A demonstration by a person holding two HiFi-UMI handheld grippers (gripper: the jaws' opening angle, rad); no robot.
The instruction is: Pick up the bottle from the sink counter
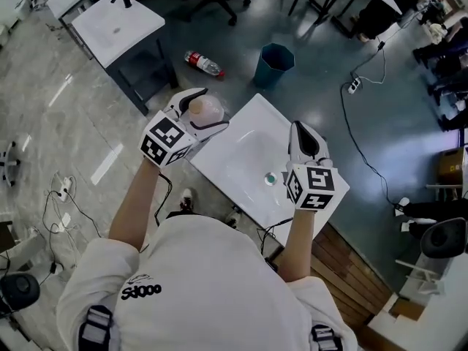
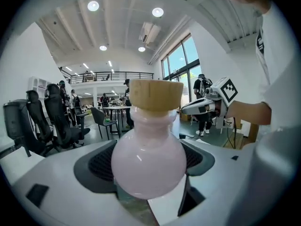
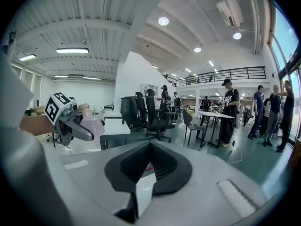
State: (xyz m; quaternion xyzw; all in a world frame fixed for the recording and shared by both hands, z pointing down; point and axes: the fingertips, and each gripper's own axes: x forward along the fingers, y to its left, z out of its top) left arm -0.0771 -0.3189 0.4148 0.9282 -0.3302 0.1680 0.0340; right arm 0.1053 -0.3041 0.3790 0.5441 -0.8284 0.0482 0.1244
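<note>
A round pale pink bottle (image 1: 205, 110) with a tan stopper (image 2: 155, 94) is held above the left end of the white sink counter (image 1: 232, 161). My left gripper (image 1: 202, 113) is shut on its bulb (image 2: 148, 160), one pad on each side. The bottle stands upright, lifted off the counter. My right gripper (image 1: 304, 139) hovers over the counter's right part, by the drain (image 1: 271, 178), its jaws shut with nothing between them. The right gripper view shows its pads (image 3: 162, 166) meeting at the tips, and the left gripper (image 3: 75, 121) with the bottle (image 3: 92, 124) off to the left.
A blue bin (image 1: 274, 63) and a plastic bottle (image 1: 203, 63) lie on the floor beyond the counter. A white table (image 1: 117, 24) stands at the far left. Cables (image 1: 62, 203) trail on the left, and wooden boards (image 1: 351, 265) lie at the right. People and office chairs are farther off.
</note>
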